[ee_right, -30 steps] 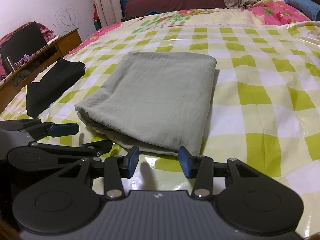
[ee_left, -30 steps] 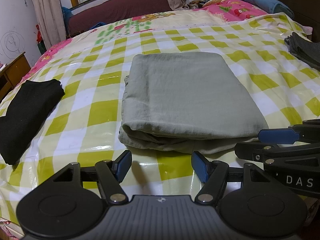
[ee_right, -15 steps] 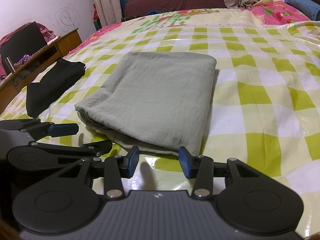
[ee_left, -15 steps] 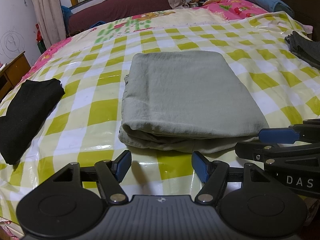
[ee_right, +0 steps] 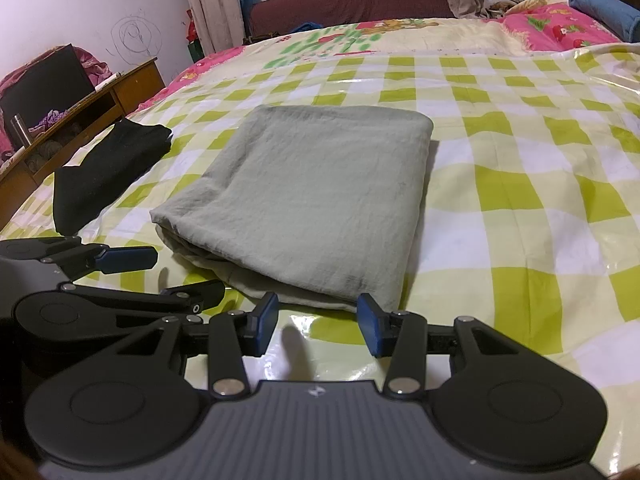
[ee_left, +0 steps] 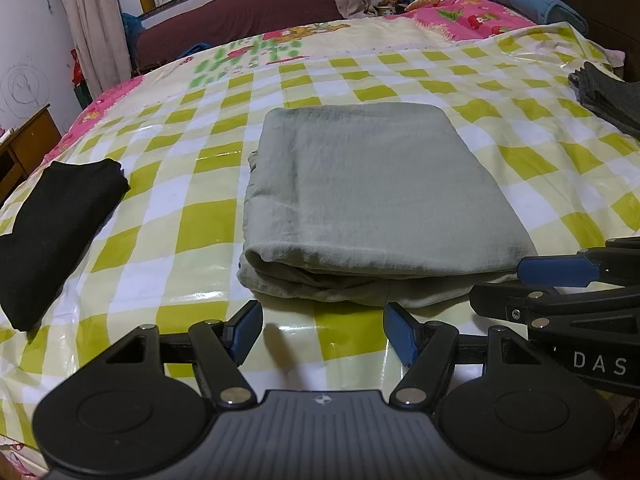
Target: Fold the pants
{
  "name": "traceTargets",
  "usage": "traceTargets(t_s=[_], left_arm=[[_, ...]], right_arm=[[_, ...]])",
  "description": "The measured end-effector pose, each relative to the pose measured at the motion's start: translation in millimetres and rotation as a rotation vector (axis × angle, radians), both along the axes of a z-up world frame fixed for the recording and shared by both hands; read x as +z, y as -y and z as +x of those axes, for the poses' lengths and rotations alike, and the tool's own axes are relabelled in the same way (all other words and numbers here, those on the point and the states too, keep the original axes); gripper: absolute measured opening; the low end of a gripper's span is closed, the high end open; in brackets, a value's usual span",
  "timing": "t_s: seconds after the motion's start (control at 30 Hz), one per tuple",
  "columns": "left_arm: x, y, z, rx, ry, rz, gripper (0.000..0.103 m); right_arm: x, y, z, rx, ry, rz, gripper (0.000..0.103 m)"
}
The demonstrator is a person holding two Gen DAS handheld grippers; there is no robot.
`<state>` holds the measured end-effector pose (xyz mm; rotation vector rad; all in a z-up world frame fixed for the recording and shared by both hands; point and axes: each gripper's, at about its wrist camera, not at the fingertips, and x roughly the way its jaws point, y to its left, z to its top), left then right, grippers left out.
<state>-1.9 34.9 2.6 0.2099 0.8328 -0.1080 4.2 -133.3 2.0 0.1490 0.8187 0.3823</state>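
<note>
Two grippers stood spread and empty as I held them low over the checked sheet (ee_left: 168, 236): my left gripper (ee_left: 322, 330), then my right gripper (ee_right: 317, 322), the folded grey-green pants (ee_left: 372, 196) lying just ahead of both.

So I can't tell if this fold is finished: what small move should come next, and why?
Probably lift both claws away. The grey-green pants lie as a compact folded rectangle on the checkered cover, and the left claw and right claw are open and empty at the near edge.
</note>
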Motion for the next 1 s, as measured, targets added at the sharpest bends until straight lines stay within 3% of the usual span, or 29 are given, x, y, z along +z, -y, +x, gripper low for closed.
traceTargets(t_s=[1.0], left_arm=[[-1.0,-1.8,0.0,0.002,-0.02,-0.017,0.079]], right_arm=[[1.1,-0.4,-0.7,0.0,0.002,0.001,0.045]])
